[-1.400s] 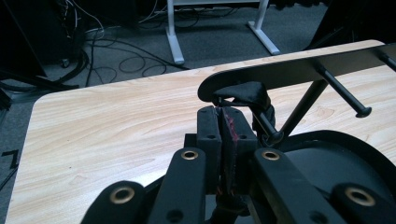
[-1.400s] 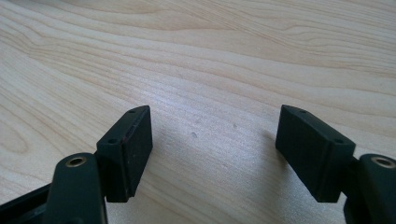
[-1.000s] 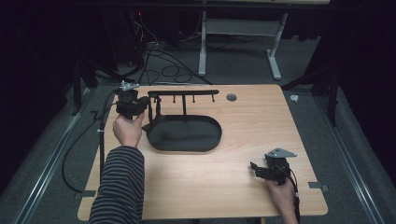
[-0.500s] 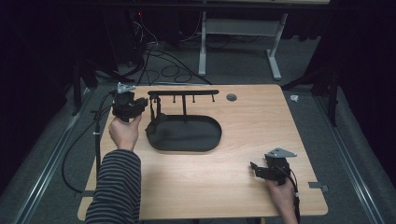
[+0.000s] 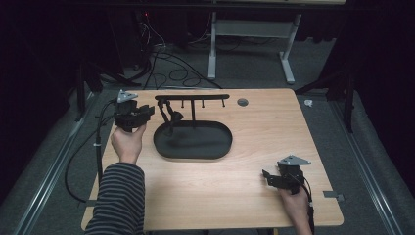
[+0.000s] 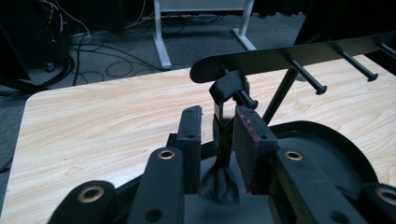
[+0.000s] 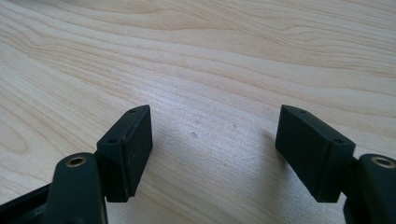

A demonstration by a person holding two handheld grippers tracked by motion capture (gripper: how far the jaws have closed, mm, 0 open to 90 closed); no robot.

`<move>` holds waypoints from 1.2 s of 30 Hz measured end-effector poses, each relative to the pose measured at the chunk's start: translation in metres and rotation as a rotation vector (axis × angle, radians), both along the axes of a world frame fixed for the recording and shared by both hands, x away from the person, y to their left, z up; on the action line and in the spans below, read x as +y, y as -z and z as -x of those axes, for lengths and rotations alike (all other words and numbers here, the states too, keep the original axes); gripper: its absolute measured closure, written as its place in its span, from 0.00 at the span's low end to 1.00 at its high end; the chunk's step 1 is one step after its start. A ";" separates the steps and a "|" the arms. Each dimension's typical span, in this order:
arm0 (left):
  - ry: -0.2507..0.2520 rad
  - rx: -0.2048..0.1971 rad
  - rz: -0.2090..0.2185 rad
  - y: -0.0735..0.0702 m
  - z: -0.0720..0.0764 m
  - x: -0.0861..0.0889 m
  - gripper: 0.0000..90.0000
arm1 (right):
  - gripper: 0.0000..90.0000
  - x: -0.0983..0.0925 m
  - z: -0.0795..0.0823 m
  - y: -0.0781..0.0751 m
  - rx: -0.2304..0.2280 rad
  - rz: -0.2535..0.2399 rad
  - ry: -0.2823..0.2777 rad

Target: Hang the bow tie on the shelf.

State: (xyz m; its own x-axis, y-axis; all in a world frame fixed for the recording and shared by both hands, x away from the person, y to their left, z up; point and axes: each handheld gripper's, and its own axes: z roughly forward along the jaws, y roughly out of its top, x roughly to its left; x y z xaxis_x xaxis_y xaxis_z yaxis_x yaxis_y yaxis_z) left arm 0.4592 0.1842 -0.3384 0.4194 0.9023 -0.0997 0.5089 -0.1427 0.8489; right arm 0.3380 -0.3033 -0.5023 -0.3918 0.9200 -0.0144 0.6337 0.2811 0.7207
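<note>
Two grippers on my table (image 5: 254, 196), a light wood top. Largest item: black oval tray (image 5: 193, 140) at centre-left, with a post rising from it to a flat black rack (image 5: 192, 97) fitted with pegs.

Strap (image 6: 227, 88): black, narrow, looped over the end peg (image 6: 246, 99) and hanging down from it; its lower end bunches into a dark wad between my left jaws.

Left gripper (image 6: 217, 135), at the rack's left end, is clamped on the strap, pads close on either side of it, just below the peg.

Right gripper (image 7: 212, 140) rests low over bare wood at the near right corner, well apart from the tray; jaws spread wide, nothing between them.
</note>
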 end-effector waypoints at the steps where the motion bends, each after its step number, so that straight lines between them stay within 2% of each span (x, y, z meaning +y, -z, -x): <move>1: 0.001 -0.002 -0.004 0.000 0.001 0.000 0.80 | 0.32 0.000 0.000 0.000 0.000 0.000 0.000; 11: 0.013 -0.021 -0.020 -0.006 0.013 0.000 0.74 | 0.32 0.000 0.000 0.000 0.000 0.000 0.000; 15: -0.005 -0.029 -0.073 -0.005 0.016 -0.002 0.68 | 0.32 0.000 0.000 0.000 0.000 0.000 0.000; 17: -0.007 -0.031 -0.085 -0.005 0.016 -0.003 0.66 | 0.32 0.000 0.000 0.000 0.000 0.000 0.000; 22: -0.007 -0.037 -0.063 -0.004 0.021 -0.002 0.63 | 0.32 0.000 0.000 0.000 0.000 -0.001 0.000; 36: -0.011 -0.047 -0.044 -0.002 0.036 0.008 0.60 | 0.32 0.000 0.000 0.000 0.000 0.000 0.000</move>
